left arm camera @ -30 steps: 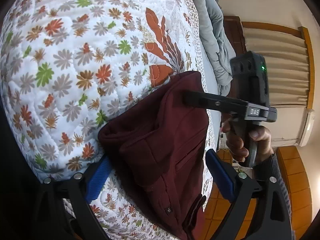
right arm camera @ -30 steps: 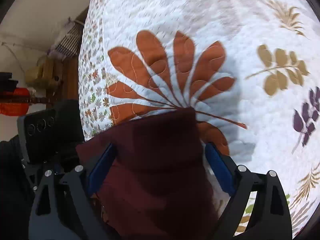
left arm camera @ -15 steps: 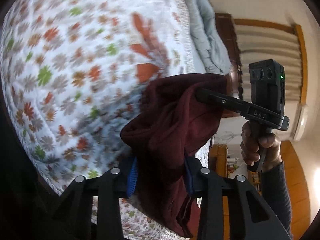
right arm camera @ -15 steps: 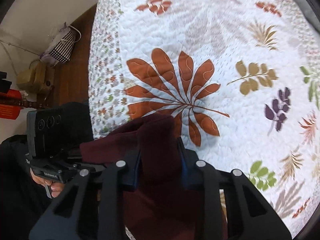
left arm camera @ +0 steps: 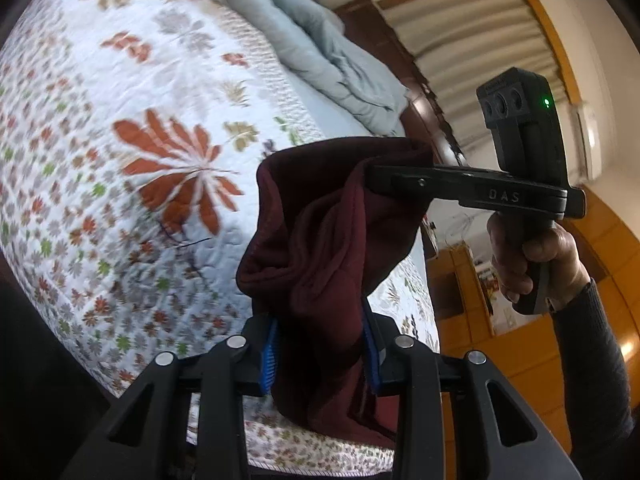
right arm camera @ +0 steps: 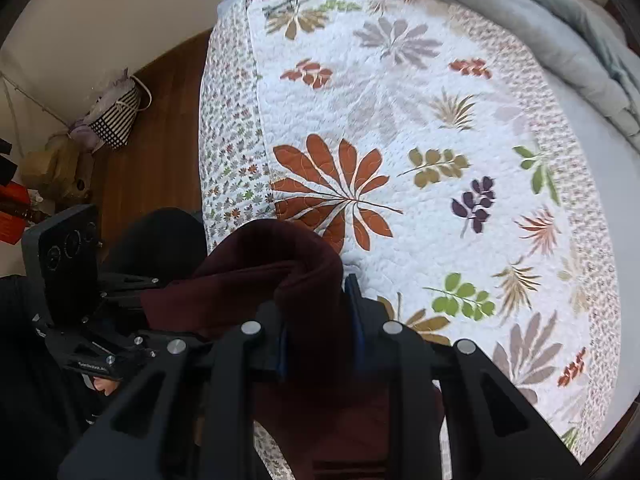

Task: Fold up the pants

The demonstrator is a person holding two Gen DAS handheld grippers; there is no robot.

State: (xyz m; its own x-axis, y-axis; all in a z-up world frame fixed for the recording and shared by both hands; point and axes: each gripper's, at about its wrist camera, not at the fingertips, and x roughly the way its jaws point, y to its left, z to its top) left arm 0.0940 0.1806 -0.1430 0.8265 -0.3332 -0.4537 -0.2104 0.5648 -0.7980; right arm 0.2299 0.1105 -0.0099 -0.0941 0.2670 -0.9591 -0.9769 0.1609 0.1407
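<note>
Dark maroon pants (left arm camera: 328,240) hang bunched between both grippers, lifted above the floral quilt (left arm camera: 120,140). My left gripper (left arm camera: 320,344) is shut on one part of the pants' edge, its blue pads pressed into the cloth. My right gripper (right arm camera: 318,320) is shut on another part of the pants (right arm camera: 272,280). In the left wrist view the right gripper's fingers (left arm camera: 400,180) reach into the cloth from the right, held by a hand (left arm camera: 528,256). The lower part of the pants hangs out of sight below the grippers.
A quilted bedspread with leaf prints (right arm camera: 400,160) covers the bed. A crumpled grey-blue blanket (left arm camera: 332,56) lies at the bed's far end. Wooden floor (right arm camera: 156,140) and bags (right arm camera: 112,120) lie left of the bed. A dark headboard (left arm camera: 400,76) and curtains (left arm camera: 480,28) stand beyond.
Both grippers went from open around the pants to shut on them. They then lifted the pants up off the quilt, and the bed now looks farther away.
</note>
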